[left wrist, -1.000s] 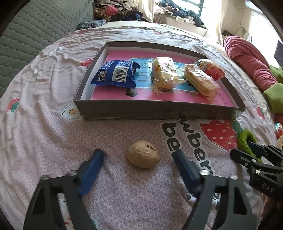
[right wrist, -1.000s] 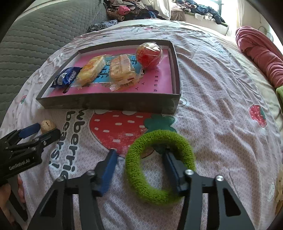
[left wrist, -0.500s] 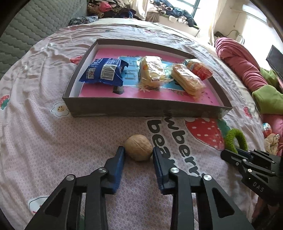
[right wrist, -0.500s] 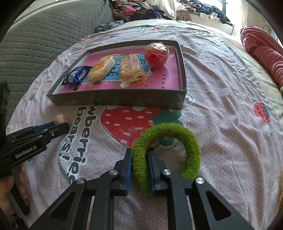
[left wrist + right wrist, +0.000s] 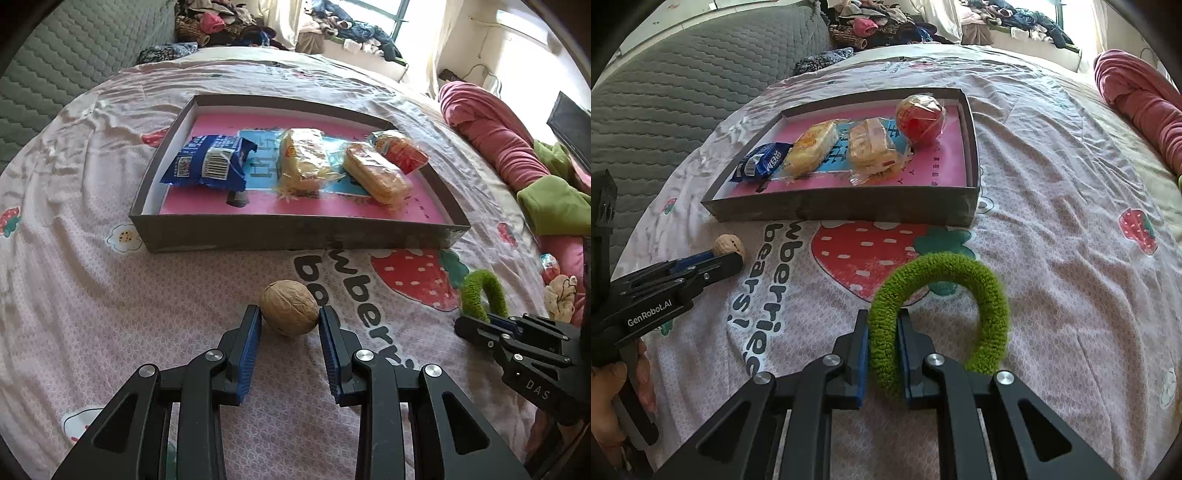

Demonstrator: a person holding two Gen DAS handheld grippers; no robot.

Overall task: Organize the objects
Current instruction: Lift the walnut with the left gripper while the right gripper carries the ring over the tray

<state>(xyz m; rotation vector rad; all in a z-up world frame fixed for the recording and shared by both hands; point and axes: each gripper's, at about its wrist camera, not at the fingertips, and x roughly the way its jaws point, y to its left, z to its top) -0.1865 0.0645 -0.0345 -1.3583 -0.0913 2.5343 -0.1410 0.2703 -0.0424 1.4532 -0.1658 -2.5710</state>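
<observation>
both grippers pinching, one thing each – on the strawberry bedspread [image 5: 1052,192]

the left gripper [image 5: 290,325] has its blue pads pressed on either side of a walnut [image 5: 289,312], which sits in front of the near wall of the tray [image 5: 295,234]. the right gripper [image 5: 882,336] is clamped on the near side of a green fuzzy ring [image 5: 982,291] – the ring arches up from the bedspread. in the tray lie a blue packet [image 5: 207,162], two wrapped cakes [image 5: 303,158] and a red wrapped ball [image 5: 919,116].
</observation>
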